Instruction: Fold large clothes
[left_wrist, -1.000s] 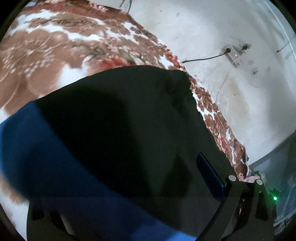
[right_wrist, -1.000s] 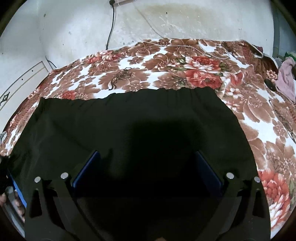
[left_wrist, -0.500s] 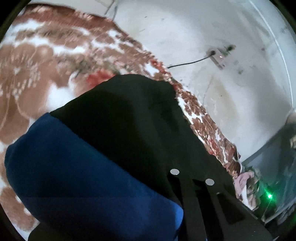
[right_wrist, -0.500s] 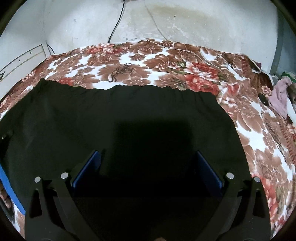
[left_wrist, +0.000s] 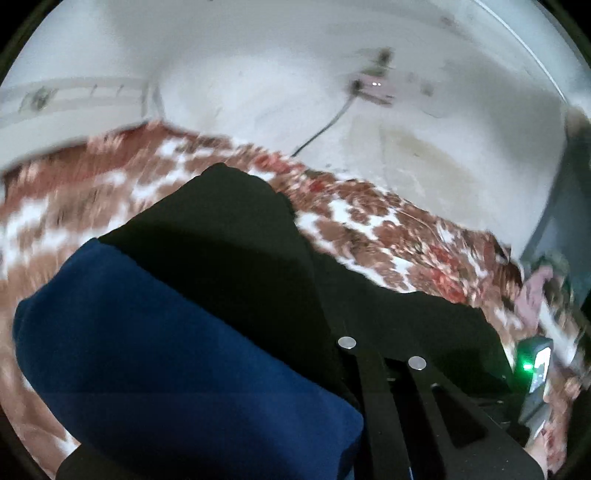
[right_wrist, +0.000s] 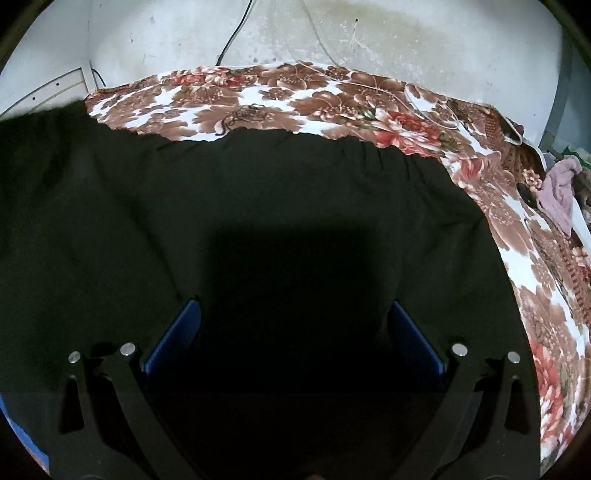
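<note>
The black garment (right_wrist: 295, 206) is seen spread across the floral bedspread (right_wrist: 332, 99), its gathered far edge lying nearly straight. The right gripper (right_wrist: 293, 332) is held low over the cloth with its blue pads (right_wrist: 177, 332) set wide apart and nothing pinched between them. On the other side, the left gripper (left_wrist: 354, 354) is shown with its arms drawn together, and a raised flap of the black garment (left_wrist: 236, 236) appears to be clamped there, its blue part (left_wrist: 177, 350) hanging close to the lens; the pads themselves are hidden, so the hold is judged, not seen. The view is blurred. For a clean fold, the lifted flap is best carried level and laid edge to edge, while the flat layer is pinned or smoothed by the free side. Dragging the lower layer is to be avoided.
</note>
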